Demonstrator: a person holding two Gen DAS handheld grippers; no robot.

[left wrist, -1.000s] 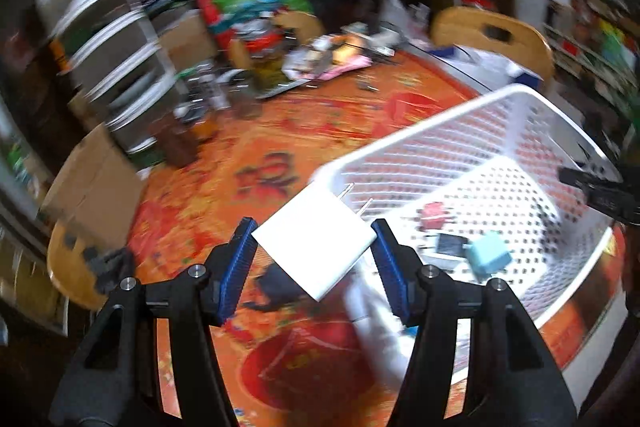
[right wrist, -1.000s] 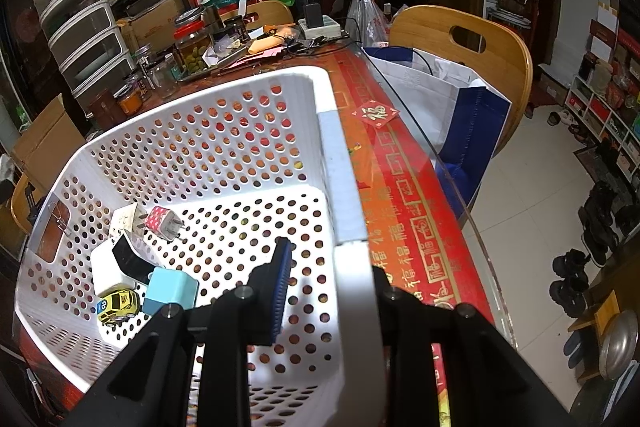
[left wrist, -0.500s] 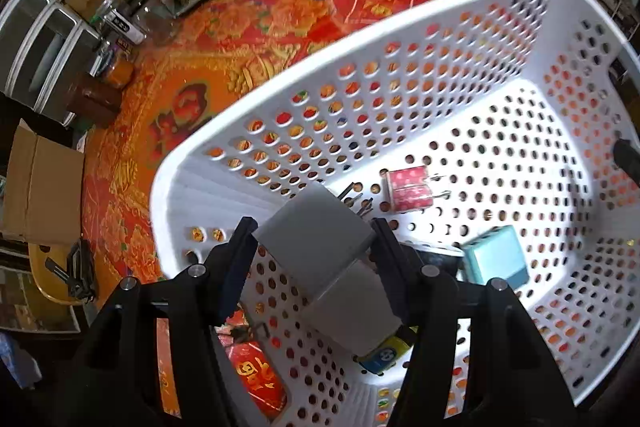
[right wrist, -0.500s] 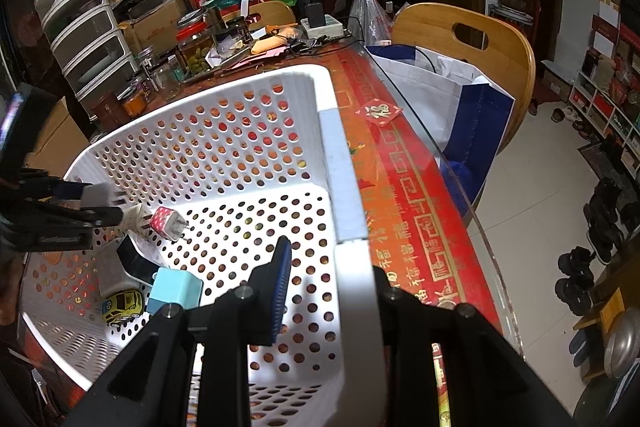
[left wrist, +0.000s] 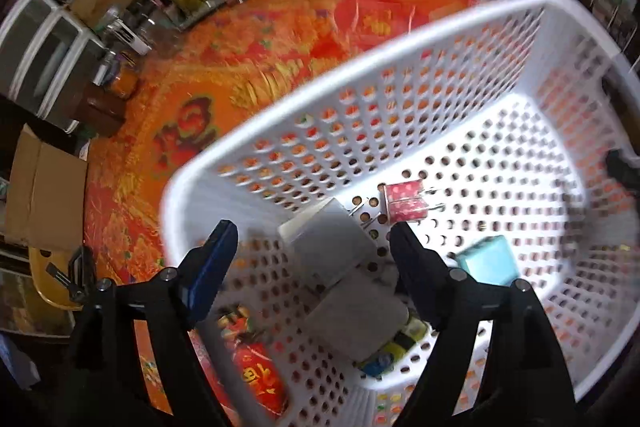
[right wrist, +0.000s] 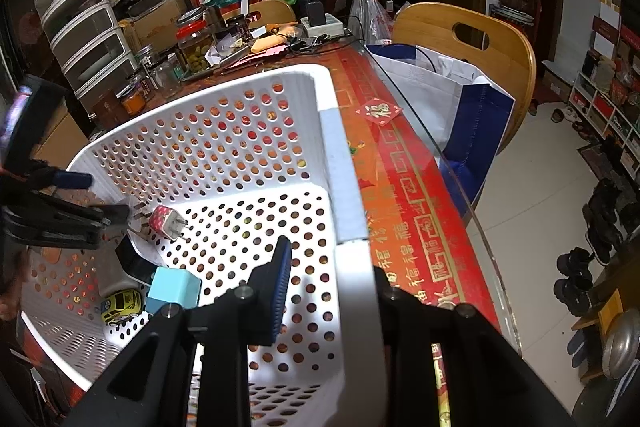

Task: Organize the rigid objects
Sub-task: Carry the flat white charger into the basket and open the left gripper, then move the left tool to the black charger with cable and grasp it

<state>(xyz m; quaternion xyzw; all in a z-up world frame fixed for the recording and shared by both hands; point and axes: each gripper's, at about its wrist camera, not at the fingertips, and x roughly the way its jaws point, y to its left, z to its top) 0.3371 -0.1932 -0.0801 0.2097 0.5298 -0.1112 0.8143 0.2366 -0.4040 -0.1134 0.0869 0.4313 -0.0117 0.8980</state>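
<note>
The white perforated basket (left wrist: pixel 360 67) stands on the red patterned table. My left gripper (left wrist: pixel 312 251) hangs over its near corner with the jaws opening. The white plug-in charger (left wrist: pixel 328 247) sits between the fingers, and neither pad touches it. On the basket floor lie a pink charger (left wrist: pixel 404 201), a light blue charger (left wrist: pixel 488 261), a yellow toy car (right wrist: pixel 120 305) and a second pale block (left wrist: pixel 360 319). My right gripper (right wrist: pixel 332 287) is shut on the basket's side wall (right wrist: pixel 344 187), one finger inside and one outside. The left gripper (right wrist: pixel 96 197) reaches in from the left in the right wrist view.
Jars, papers and bags (right wrist: pixel 200 47) crowd the far end of the table, beside plastic drawers (right wrist: pixel 88 39). A wooden chair (right wrist: pixel 472 39) with a white and blue bag (right wrist: pixel 452 99) stands past the table's glass edge. A cardboard box (left wrist: pixel 40 195) sits left of the table.
My left gripper carried the white charger over the rim and down into the basket, then spread its jaws and let it go. The right gripper has kept its grip and place.
</note>
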